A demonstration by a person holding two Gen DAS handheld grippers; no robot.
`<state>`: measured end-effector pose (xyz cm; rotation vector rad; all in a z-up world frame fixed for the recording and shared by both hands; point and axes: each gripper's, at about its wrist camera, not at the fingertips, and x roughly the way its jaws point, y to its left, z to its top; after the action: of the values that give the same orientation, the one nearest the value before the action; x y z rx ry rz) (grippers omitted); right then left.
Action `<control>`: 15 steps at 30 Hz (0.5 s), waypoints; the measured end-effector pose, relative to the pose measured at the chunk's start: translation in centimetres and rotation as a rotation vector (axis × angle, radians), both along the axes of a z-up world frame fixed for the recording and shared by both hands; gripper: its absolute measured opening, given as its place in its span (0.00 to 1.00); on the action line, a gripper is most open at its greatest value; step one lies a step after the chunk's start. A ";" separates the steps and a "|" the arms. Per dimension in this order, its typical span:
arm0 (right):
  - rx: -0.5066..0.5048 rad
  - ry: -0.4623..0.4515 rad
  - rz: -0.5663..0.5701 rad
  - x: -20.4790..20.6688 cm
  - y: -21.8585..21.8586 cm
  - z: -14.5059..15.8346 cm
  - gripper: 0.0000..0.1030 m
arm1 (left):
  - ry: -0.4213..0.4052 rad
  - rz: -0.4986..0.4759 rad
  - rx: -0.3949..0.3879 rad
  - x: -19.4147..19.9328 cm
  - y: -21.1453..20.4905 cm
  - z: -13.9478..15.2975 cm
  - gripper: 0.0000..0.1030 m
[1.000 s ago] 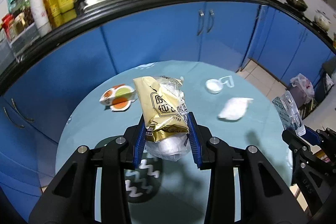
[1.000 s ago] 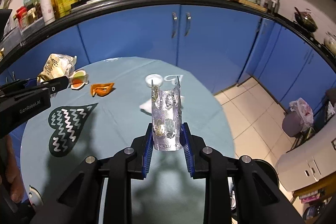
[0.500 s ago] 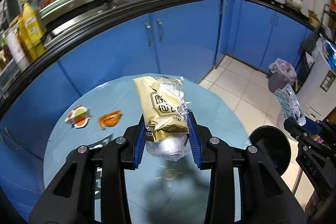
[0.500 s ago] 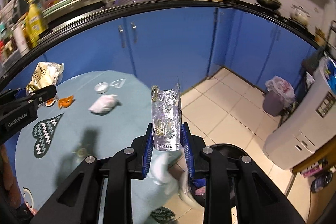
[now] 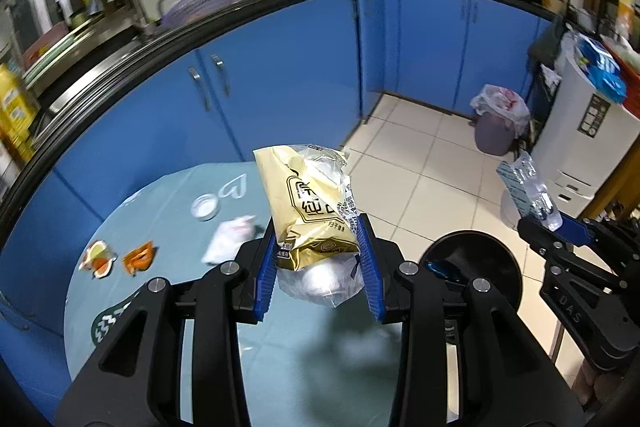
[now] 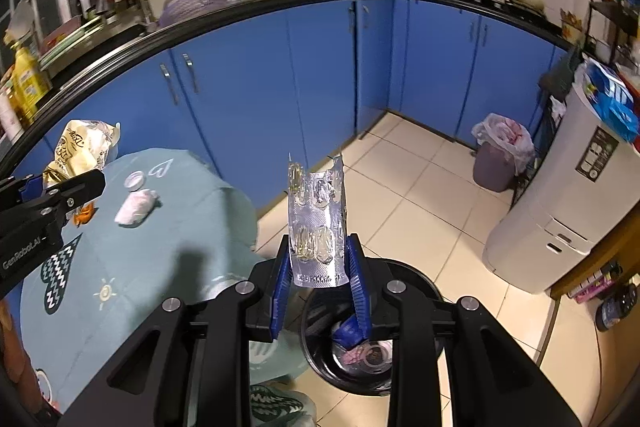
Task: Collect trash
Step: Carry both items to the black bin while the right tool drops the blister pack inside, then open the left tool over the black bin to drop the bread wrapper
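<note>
My left gripper [image 5: 318,239] is shut on a gold snack bag [image 5: 308,203] with clear plastic bunched under it, held above the right part of the teal round table [image 5: 168,291]. My right gripper [image 6: 319,251] is shut on a silver blister pack [image 6: 316,219] that stands upright, right over a black trash bin [image 6: 348,367] on the floor beside the table. The bin [image 5: 472,267] holds some trash. On the table lie a crumpled white tissue [image 5: 228,239], a white lid [image 5: 205,207], an orange peel [image 5: 138,257] and a fruit scrap [image 5: 98,259].
Blue cabinets [image 5: 280,87] under a black counter curve behind the table. A purple bin with a white liner [image 5: 496,123] stands in the far corner. A white appliance [image 6: 560,207] is at the right, with tiled floor [image 6: 420,187] between.
Both grippers have swung to the right, off the table's middle toward its right edge, still holding their trash. The black bin has come into view, and the right gripper now hangs over it.
</note>
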<state>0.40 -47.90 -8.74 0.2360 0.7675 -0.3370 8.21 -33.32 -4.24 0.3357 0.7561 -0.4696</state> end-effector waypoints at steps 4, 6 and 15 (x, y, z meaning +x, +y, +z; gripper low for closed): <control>-0.005 0.003 -0.032 -0.3 -1.7 -0.2 0.28 | -0.004 -0.039 0.006 -0.5 -2.2 0.1 0.37; -0.004 -0.003 -0.040 -0.5 -2.2 -0.2 0.32 | -0.008 -0.052 0.009 -0.7 -3.1 0.2 0.37; -0.007 -0.029 -0.107 -1.5 -4.7 -0.2 0.69 | -0.013 -0.087 0.023 -1.1 -5.7 0.2 0.37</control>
<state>-1.15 -52.57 -8.95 0.2751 0.7263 -0.4365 7.12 -39.02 -4.07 0.3937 0.7370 -0.5404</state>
